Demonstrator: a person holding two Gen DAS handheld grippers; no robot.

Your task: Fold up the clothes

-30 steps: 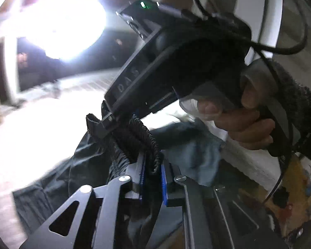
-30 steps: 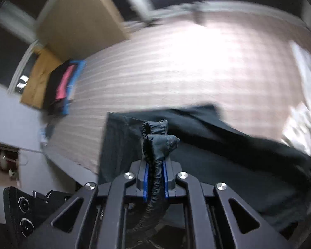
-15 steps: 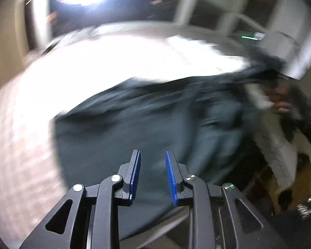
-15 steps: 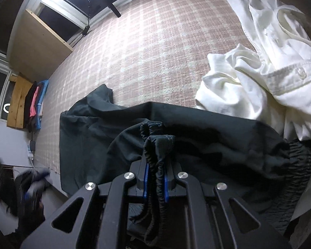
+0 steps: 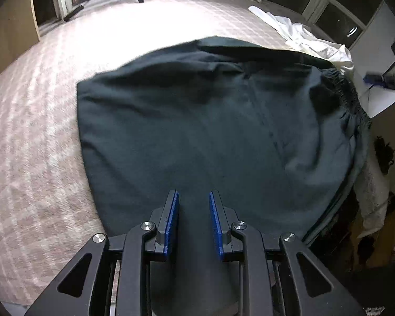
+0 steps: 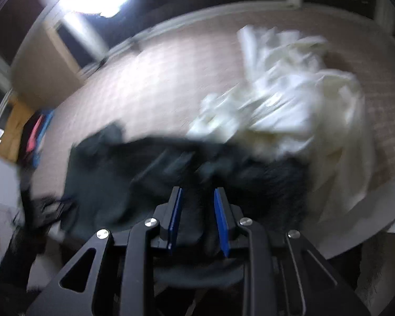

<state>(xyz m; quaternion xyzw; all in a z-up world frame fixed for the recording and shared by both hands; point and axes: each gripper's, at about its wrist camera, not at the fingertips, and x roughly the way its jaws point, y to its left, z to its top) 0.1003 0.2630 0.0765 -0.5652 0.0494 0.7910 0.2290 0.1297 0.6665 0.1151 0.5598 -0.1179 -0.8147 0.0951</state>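
Your left gripper (image 5: 193, 222) hangs over the near edge of the trousers (image 5: 210, 131), which lie spread on the checked bedcover (image 5: 39, 144) with their elastic waistband (image 5: 347, 100) at the right. Beyond that waistband, at the far right, a crumpled shirt (image 5: 308, 39) lies on the same cover, touching the trousers. In your right wrist view, the right gripper (image 6: 197, 217) sits above the bunched trousers (image 6: 134, 173), with the shirt (image 6: 297, 105) behind and right.

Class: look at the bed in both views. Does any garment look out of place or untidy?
Yes. The white shirt lies crumpled in a heap beside the dark trousers, touching their elastic waistband. The trousers lie fairly flat, but their far edge is rumpled.
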